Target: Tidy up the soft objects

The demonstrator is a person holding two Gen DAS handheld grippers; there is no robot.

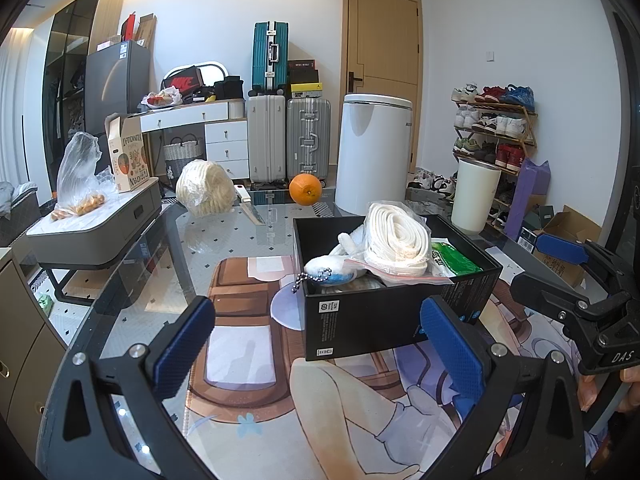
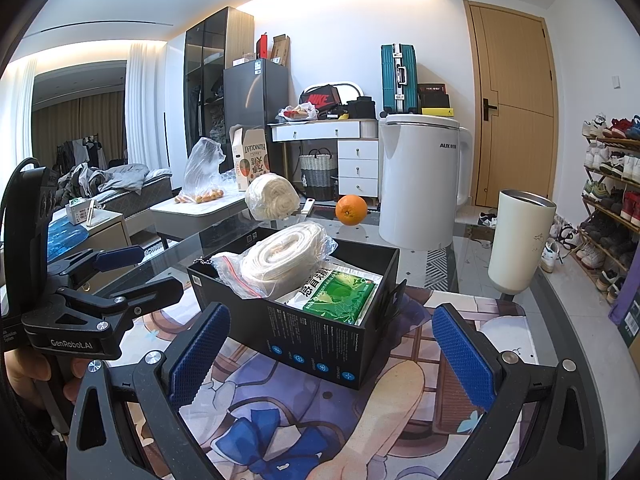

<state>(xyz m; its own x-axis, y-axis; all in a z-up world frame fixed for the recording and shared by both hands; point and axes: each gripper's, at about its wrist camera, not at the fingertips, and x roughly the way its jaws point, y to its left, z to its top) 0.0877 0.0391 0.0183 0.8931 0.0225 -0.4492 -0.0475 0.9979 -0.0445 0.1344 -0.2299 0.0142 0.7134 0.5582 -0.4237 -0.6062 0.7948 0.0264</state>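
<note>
Left wrist view: the left gripper (image 1: 316, 344) and right gripper (image 2: 332, 350) hover spread wide and empty before the black box (image 1: 384, 312), holding bagged white cloth (image 1: 396, 240), mid-table (image 1: 224, 232).

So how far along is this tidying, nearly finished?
Mostly, it seems. The black box already holds a bagged roll of white webbing, a green packet and a small plush keychain. Nothing is in hand: the left gripper and right gripper are both open and empty. One wrapped bundle of cream rope sits out on the glass table.
</note>
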